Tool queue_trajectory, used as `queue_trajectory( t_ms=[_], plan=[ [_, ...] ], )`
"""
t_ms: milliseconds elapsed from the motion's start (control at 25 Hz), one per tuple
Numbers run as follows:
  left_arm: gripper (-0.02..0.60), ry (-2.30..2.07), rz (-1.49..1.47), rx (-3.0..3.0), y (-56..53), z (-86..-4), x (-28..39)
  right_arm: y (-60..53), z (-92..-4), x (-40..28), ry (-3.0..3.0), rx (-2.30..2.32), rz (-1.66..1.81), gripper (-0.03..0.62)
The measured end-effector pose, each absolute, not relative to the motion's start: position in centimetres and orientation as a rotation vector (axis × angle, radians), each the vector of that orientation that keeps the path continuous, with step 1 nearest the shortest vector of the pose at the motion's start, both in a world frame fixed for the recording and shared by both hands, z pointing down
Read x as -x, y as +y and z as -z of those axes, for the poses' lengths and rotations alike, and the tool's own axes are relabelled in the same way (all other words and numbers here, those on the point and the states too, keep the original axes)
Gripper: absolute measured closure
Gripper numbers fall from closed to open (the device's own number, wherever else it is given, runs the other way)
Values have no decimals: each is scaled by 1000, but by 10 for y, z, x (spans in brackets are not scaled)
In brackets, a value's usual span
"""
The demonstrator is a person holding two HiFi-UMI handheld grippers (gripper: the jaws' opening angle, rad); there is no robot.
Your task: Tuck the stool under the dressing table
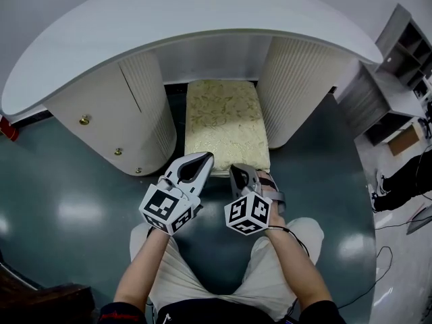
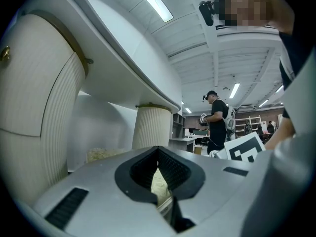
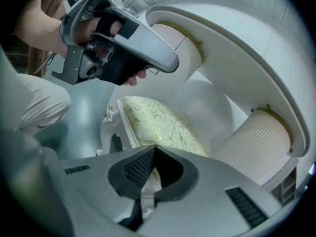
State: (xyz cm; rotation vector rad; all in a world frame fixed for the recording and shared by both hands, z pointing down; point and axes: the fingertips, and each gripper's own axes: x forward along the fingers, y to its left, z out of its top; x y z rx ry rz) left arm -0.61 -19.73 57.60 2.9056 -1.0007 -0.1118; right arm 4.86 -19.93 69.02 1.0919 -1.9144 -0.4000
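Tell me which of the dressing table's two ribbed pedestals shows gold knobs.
The pedestal on the person's left: gold knobs dot its smooth front. The right pedestal, across the stool, shows only ribbing.

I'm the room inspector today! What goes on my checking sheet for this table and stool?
Surface: shiny teal floor, lights reflecting on it.
Job's things: stool with a cream cushion sits between the dressing table's two ribbed legs, its near edge poking out.
Clutter: small red thing at the left edge.
Grippers: left tool and right tool both shut, at the stool's near edge.
Cables: black cable on the floor at right.
Surroundings: white shelves at right; a person standing far off.
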Motion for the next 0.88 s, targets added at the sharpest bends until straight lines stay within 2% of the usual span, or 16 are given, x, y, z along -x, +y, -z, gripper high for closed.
queue_trajectory(
  t_ms=[880],
  plan=[
    [568, -1025, 108, -2866, -208, -590, 3, -233, -688, -60, -1883, -1128, 362, 580]
  ],
)
